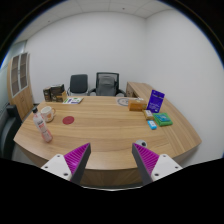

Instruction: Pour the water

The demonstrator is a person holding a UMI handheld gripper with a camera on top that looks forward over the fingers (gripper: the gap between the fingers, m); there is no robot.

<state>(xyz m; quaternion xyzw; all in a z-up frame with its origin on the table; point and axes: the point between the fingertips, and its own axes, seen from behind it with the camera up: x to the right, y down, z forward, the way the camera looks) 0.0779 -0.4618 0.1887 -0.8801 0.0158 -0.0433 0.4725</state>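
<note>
Gripper [110, 160] up over near edge of table [100, 125], fingers spread apart, nothing between them, magenta pads [77, 157] showing on the inner faces. It hangs clear of the tabletop, touching nothing. Table is a big light-wood one, bare in the middle ahead of the fingers. Ahead and to the left, near the table's left edge, a bottle [41, 124] stands upright, pinkish, white cap; well apart from the fingers. Just right of the bottle a small red disc [69, 120] lies flat on the wood, can't tell what it is. Further back on the left, a white cup [46, 110] and behind it a brown box [54, 93] with some papers [73, 99] beside it. Ahead and to the right, a blue-green item [152, 122] lies by the right edge, a green packet [163, 120] just beside it. Beyond those a purple box [155, 100] stands upright, and a pale round bowl-like thing [137, 104] sits just left of it. Far side of the table: two office chairs [105, 83], dark, side by side against a white wall. A wooden cabinet [18, 78] stands at far left.
</note>
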